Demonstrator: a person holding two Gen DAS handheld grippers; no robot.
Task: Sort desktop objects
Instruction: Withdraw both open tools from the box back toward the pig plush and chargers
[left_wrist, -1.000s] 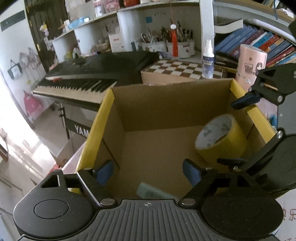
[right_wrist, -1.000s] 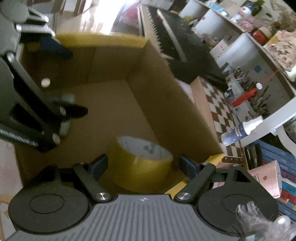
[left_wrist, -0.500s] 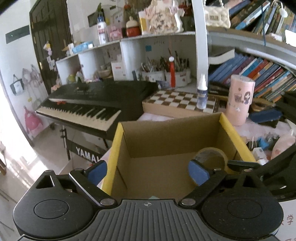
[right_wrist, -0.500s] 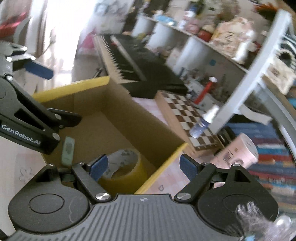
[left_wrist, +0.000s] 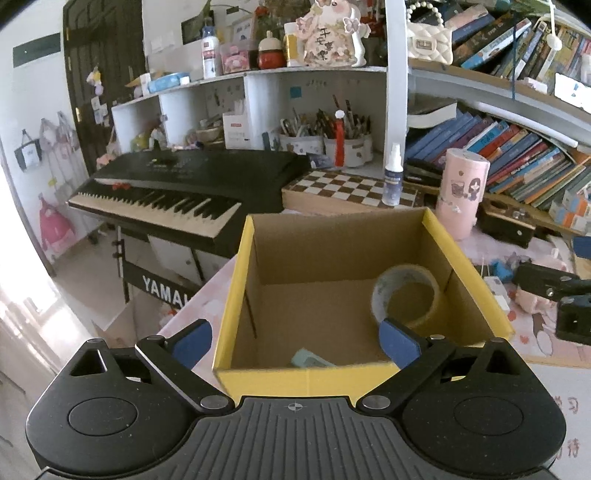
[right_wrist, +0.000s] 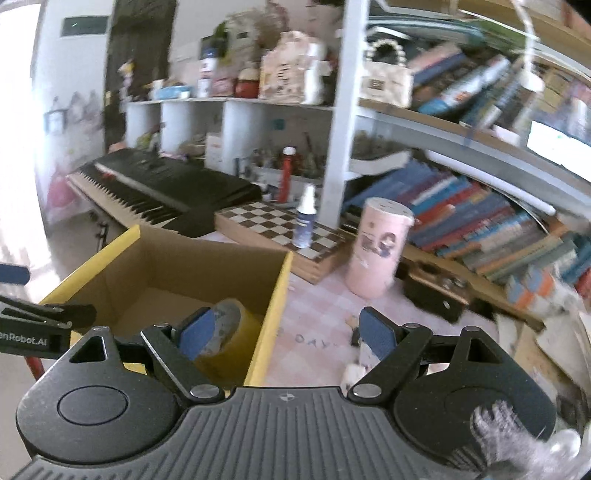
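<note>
An open cardboard box with yellow rims (left_wrist: 465, 273) (right_wrist: 275, 299) stands on the pink desk. A yellow tape roll (left_wrist: 406, 299) (right_wrist: 231, 332) leans in its right corner and a pale green flat item (left_wrist: 310, 360) lies near its front wall. My left gripper (left_wrist: 295, 341) is open and empty, above and in front of the box. My right gripper (right_wrist: 284, 330) is open and empty over the box's right rim and shows at the right edge of the left wrist view (left_wrist: 554, 295).
A black keyboard (left_wrist: 184, 184) stands behind left of the box. A chessboard (left_wrist: 351, 188) with a spray bottle (left_wrist: 392, 175), a pink canister (left_wrist: 461, 192) (right_wrist: 378, 251), books and small clutter (left_wrist: 498, 273) lie behind and right of the box.
Both grippers have pulled back up and out of the box. The right gripper has swung right toward the desk. The tape roll and the green item stay in the box.
</note>
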